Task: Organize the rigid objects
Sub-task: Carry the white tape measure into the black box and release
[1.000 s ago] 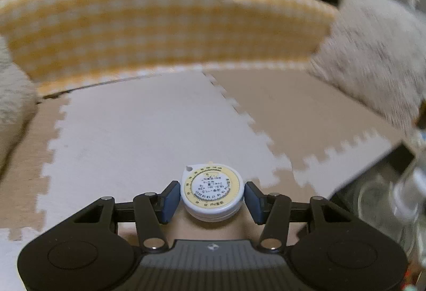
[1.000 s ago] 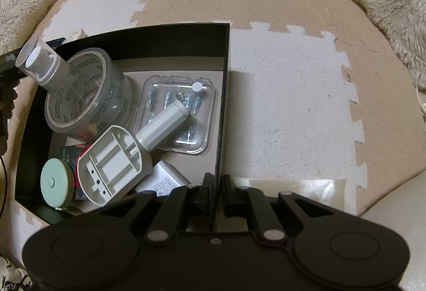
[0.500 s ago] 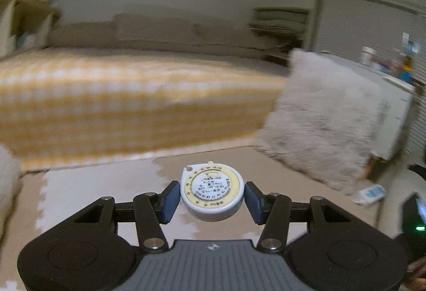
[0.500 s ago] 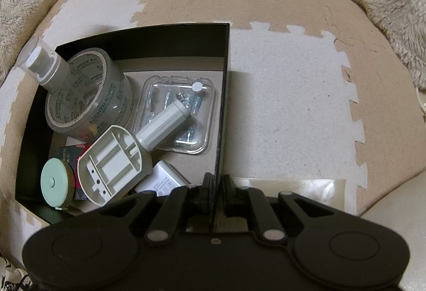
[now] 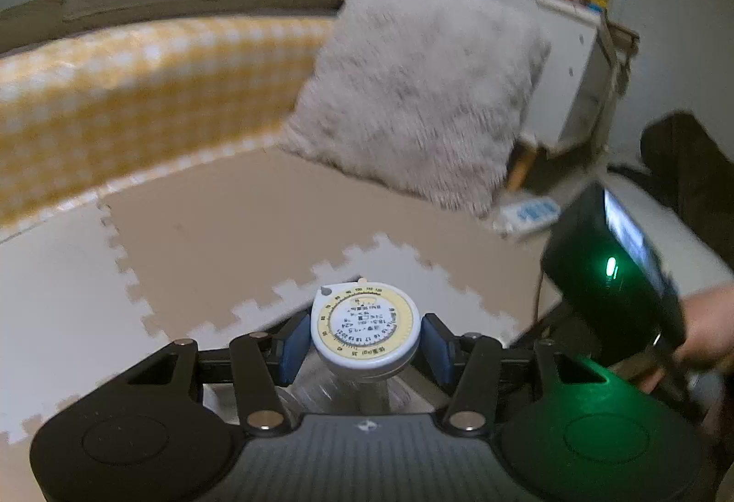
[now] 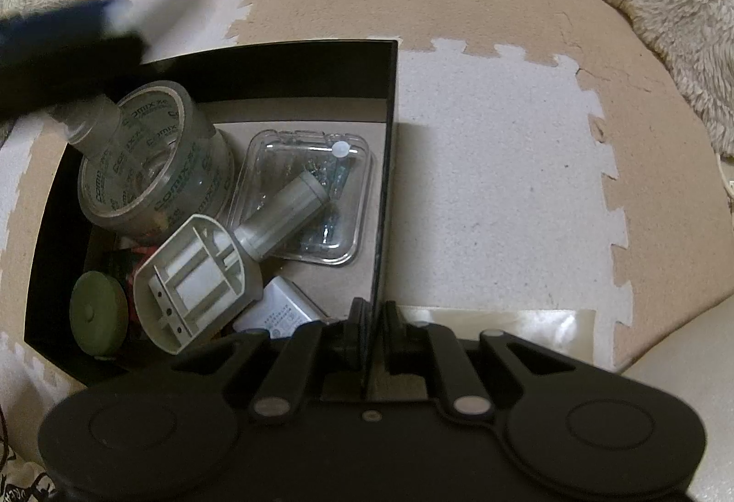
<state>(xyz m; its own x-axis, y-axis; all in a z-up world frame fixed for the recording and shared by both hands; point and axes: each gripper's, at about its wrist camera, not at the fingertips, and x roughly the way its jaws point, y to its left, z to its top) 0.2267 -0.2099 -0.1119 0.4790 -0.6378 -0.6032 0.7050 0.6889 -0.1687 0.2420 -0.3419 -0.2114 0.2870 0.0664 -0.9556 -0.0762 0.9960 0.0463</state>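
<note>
The left tool [image 5: 364,339] has its blue pads closed against the two sides of a round white tape measure [image 5: 364,330] with a yellow dial ring, which sits face-up between the fingertips. Just below the tape measure, close under the tool, a clear bottle [image 5: 348,392] shows through the gap. Ahead of this tool lies a foam puzzle-mat floor [image 5: 229,226] of tan and white tiles; farther ahead stands a shaggy grey cushion [image 5: 413,89], with a yellow-checked bed edge [image 5: 137,80] to its left. To the tool's right, a hand [image 5: 706,323] holds the other handset, lit green.

The right tool [image 6: 369,320] points steeply down, its jaws nearly together and pinching the thin right-hand wall of a black box [image 6: 385,135]. Inside the box, left of the tool, lie a roll of clear tape [image 6: 156,162], a clear plastic case [image 6: 307,190], a grey handled piece [image 6: 206,281] resting across that case, a white adapter [image 6: 280,311] and a green round tape measure [image 6: 98,314]. A dark blurred shape [image 6: 64,52] crosses the far left corner.
</note>
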